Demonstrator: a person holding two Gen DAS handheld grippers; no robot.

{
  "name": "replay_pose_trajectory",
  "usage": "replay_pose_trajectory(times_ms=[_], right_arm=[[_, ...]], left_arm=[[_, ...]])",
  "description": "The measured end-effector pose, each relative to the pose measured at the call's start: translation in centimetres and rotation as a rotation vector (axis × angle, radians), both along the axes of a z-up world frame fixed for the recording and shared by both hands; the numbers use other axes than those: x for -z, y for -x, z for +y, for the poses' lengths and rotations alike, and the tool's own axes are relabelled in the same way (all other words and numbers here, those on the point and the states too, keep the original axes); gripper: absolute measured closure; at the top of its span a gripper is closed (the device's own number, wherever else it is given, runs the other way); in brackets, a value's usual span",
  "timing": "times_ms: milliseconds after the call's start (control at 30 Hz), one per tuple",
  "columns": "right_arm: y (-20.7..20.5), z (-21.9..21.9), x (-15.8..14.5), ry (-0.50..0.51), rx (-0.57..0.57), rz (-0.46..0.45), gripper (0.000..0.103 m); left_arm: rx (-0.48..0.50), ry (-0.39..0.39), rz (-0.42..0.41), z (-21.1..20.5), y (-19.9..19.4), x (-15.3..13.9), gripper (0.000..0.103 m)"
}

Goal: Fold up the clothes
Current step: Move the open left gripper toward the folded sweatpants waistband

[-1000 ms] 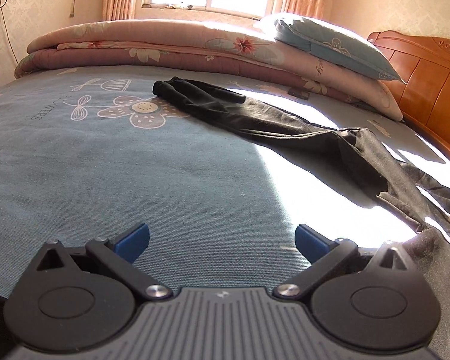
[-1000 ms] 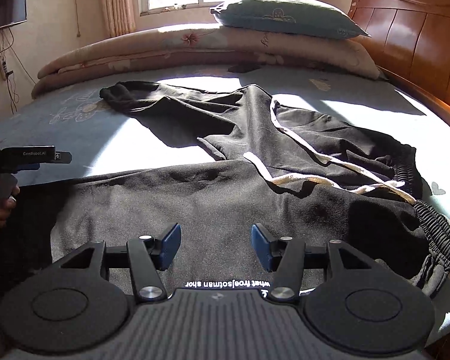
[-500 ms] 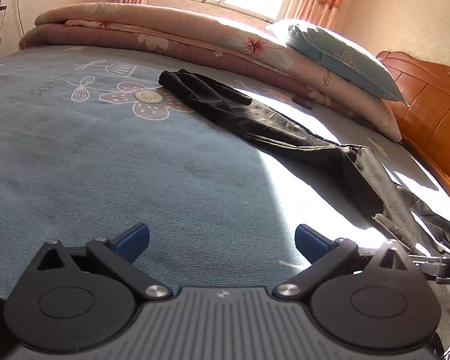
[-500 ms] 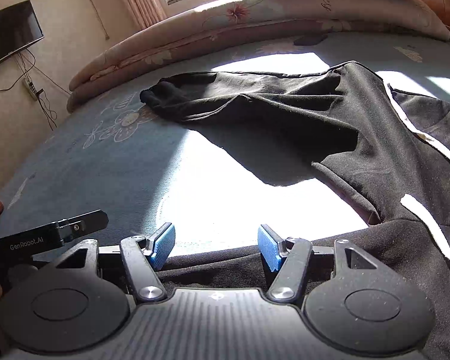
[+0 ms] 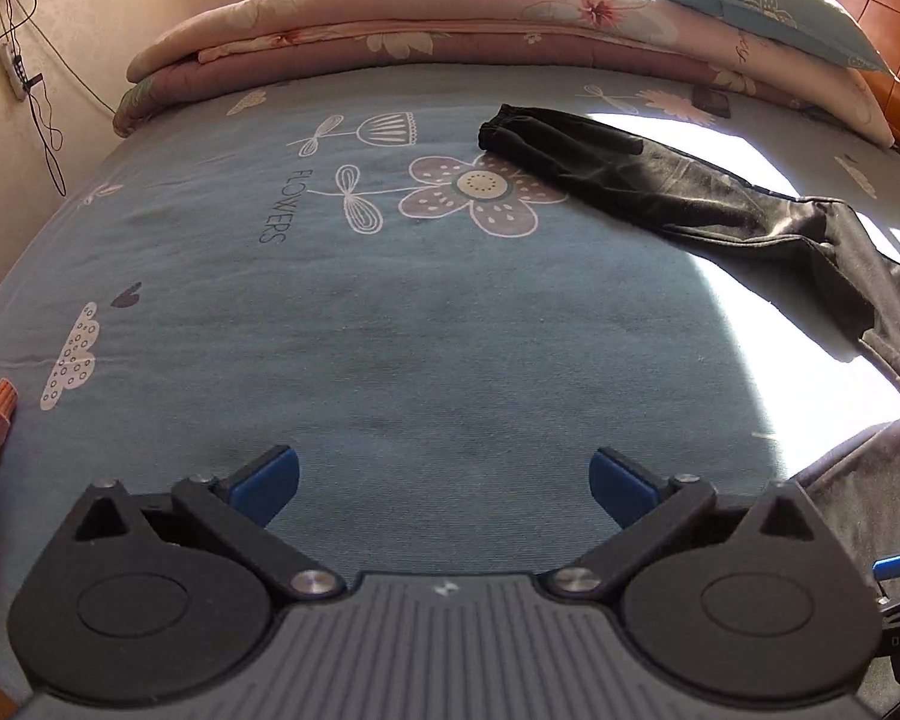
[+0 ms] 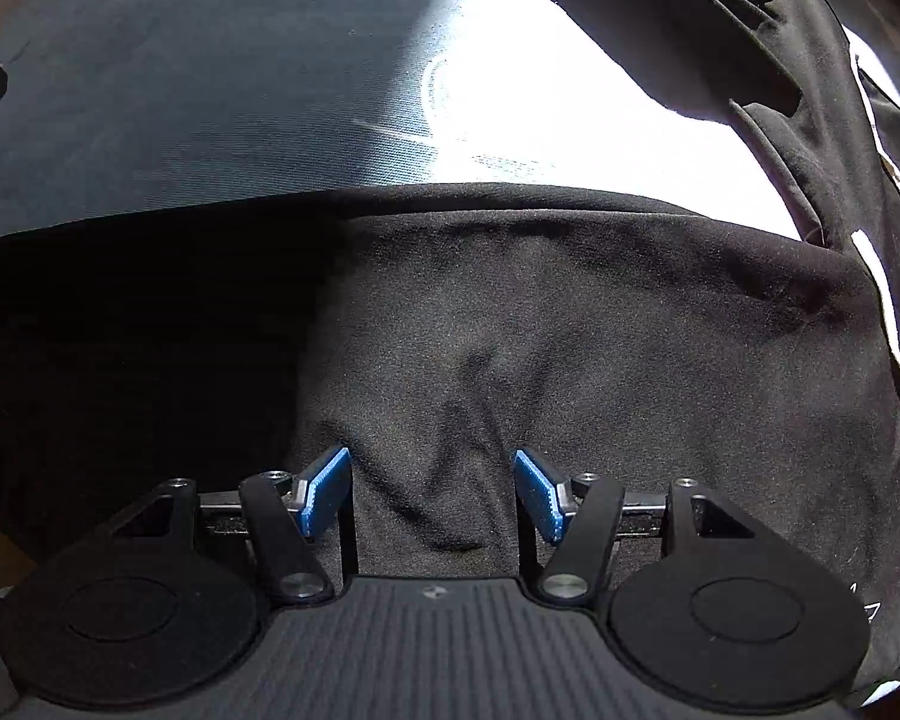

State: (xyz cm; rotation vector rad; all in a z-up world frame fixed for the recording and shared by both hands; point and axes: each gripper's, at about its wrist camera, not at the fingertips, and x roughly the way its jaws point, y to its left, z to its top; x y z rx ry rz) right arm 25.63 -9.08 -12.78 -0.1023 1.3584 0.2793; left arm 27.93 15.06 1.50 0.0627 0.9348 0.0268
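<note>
Black trousers [image 5: 678, 192] lie spread on the blue flowered bedsheet [image 5: 390, 330]. One leg stretches toward the far right in the left wrist view. My left gripper [image 5: 444, 480] is open and empty, low over bare sheet, left of the trousers. My right gripper [image 6: 432, 495] is open, pointing down at the near trouser leg [image 6: 570, 330]; its blue pads [image 6: 327, 489] straddle wrinkled black cloth without clamping it. A white drawstring [image 6: 894, 324] shows at the right edge.
Folded pink quilts [image 5: 450, 18] and a blue pillow [image 5: 768, 0] are stacked at the far side of the bed. A wooden headboard [image 5: 888, 18] stands at the far right. A wall with cables [image 5: 30, 96] is at the left.
My right gripper has dropped close onto the near trouser leg and tilted downward. My left gripper has swung left, facing more of the bare sheet. Both stay open.
</note>
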Motion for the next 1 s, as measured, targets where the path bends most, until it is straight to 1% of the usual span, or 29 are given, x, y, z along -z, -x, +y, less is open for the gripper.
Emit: replay_pose_trajectory(times_ms=[100,133,233,300,333,433,500,600,633,733,833,933,1000], right_arm=[[-0.4,1.5,-1.1,-0.033,-0.007,-0.013,0.037],[-0.6,1.9,-1.4,-0.044,-0.009,-0.017,0.037],[-1.0,3.4,-2.5,-0.076,-0.015,-0.030,0.037],[-1.3,4.4,-3.2,-0.098,-0.020,-0.039,0.037],[-1.4,4.8,-3.5,-0.109,-0.022,-0.043,0.037],[-1.9,6.1,-4.5,-0.142,-0.032,-0.056,0.035],[-2.4,5.7,-4.1,-0.164,-0.063,-0.058,0.035],[-3.5,4.4,-3.7,-0.220,-0.080,-0.043,0.035],[-3.8,3.8,-3.5,-0.243,-0.079,-0.034,0.035],[-4.6,2.0,-3.3,-0.290,-0.085,-0.037,0.035],[-5.1,0.7,-2.9,-0.313,-0.069,-0.041,0.035],[-5.5,-0.5,-2.3,-0.341,-0.016,-0.021,0.035],[-5.8,-0.9,-2.1,-0.350,0.004,-0.012,0.035]], left_arm=[[0.005,0.014,0.053,2.6,0.0,-1.0,0.001],[0.016,0.014,0.055,2.9,-0.1,-1.3,0.001],[0.108,-0.022,0.103,2.4,-2.1,-1.8,0.001],[0.133,-0.028,0.117,1.4,-3.5,-2.0,0.001],[0.142,-0.021,0.116,0.8,-4.5,-2.0,0.001],[0.150,0.039,0.110,-1.3,-7.8,-2.0,0.001],[0.163,0.074,0.099,-2.9,-10.4,-1.9,0.001],[0.196,0.122,0.051,-4.9,-14.3,-2.0,0.001],[0.210,0.154,0.037,-5.5,-16.3,-1.8,0.001],[0.184,0.274,0.050,-6.0,-22.3,0.2,0.001],[0.126,0.336,0.046,-5.8,-28.0,2.7,0.001],[0.049,0.471,0.069,-4.3,-33.8,5.9,0.002],[-0.046,0.608,0.089,-2.8,-36.3,8.3,0.003]])
